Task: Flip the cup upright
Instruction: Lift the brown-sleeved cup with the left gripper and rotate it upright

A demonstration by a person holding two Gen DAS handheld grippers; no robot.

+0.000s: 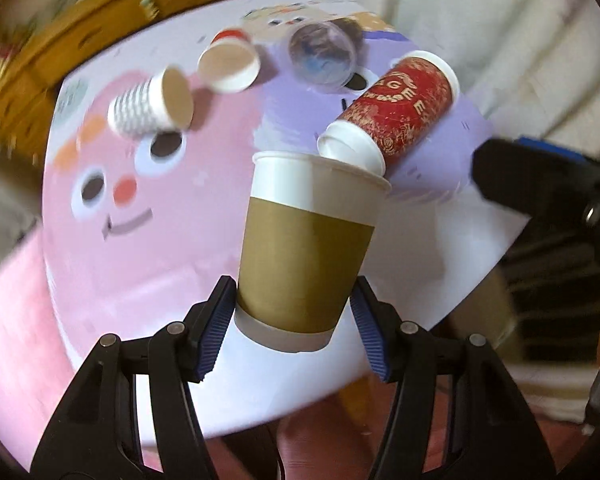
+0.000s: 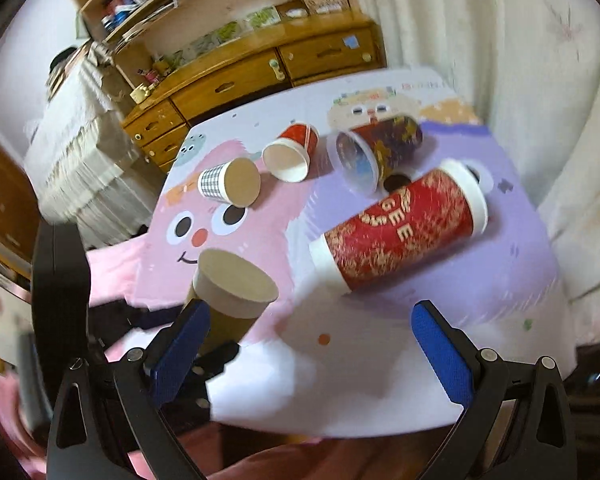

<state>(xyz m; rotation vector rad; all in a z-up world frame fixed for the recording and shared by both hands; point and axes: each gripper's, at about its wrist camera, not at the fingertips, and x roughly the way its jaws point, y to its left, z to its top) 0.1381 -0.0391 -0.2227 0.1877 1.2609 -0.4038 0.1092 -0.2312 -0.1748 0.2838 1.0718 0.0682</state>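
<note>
A: Left wrist view shows the brown-sleeved white paper cup (image 1: 304,248) between the blue pads of the left gripper (image 1: 294,320). The pads press on its lower part, so the left gripper is holding it. The mouth points up and only a little tilted, over the near edge of the table with the pink and purple cartoon cover (image 1: 140,240).

B: Is it standing on the table?

A: I cannot tell. The base seems lifted or just at the edge. I judge the turning is nearly done; setting it down and letting go are left.

B: And the right gripper (image 2: 320,344)?

A: Its fingers are wide apart and hold nothing. It is near the same cup (image 2: 232,292).

B: Other cups?

A: Four more lie on their sides: a tall red cup with white lid (image 1: 396,116), a clear plastic cup (image 1: 322,56), a small red paper cup (image 1: 230,62) and a small checked paper cup (image 1: 152,104). If these count too, much work remains.
</note>
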